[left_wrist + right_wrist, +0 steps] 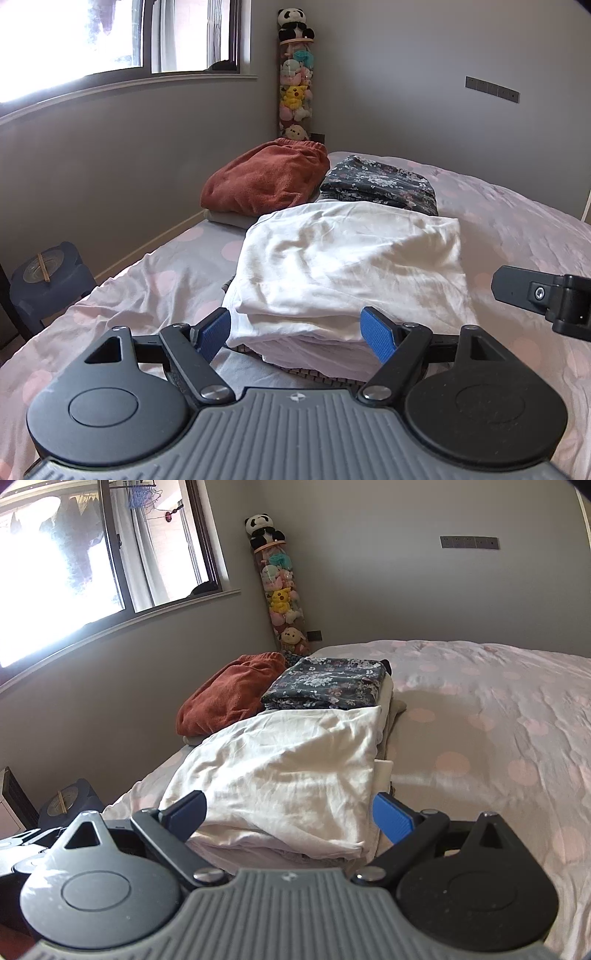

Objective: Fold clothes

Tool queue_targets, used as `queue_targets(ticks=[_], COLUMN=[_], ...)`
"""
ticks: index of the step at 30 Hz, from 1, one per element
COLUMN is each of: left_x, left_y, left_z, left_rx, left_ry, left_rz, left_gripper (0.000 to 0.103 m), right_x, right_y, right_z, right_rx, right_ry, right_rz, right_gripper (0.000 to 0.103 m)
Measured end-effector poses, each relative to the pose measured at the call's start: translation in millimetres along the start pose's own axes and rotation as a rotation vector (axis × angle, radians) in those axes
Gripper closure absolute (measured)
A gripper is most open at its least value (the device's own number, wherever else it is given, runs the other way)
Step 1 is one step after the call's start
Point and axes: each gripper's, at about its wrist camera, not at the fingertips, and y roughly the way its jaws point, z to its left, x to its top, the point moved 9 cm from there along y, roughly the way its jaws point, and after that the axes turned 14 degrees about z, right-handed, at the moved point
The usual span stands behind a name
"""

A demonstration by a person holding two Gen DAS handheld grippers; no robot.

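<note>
A folded white garment point(347, 266) is seen lying on top of a stack on the bed point(517, 221), before a floral folded cloth point(380, 182) and a rust-coloured one point(266, 177). The left tongs point(295, 332) and right tongs point(291, 812) are held apart, empty, at its near edge.

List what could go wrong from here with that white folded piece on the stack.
1. The white garment tops a layered stack near the bed's left edge; a sideways nudge might slide it floorward.
2. Both the left gripper and the right gripper are open around its near edge; closing there may catch only the top layers and undo the fold.
3. Pushing it forward may bump the floral garment right behind it.
</note>
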Motion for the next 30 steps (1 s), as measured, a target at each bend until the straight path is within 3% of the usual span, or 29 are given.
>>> queue_targets(ticks=[7,14,30], left_x=[-1,-1,-3], left_y=[8,10,10], left_z=[4,5,3], left_rx=[0.006,0.002,-0.009], left_ry=[-0.014,-0.016,-0.008], left_rz=[0.011,0.018,0.032], left_gripper=[0.026,0.026,0.026], right_x=[-3,-5,-7], right_y=[7,8,8], right_z=[5,6,13], right_rx=[0.003,-0.048,-0.043], right_ry=[0.003,-0.027,-0.061], right_rz=[0.014,0.005,0.023], right_gripper=[0.006,0.006,0.006])
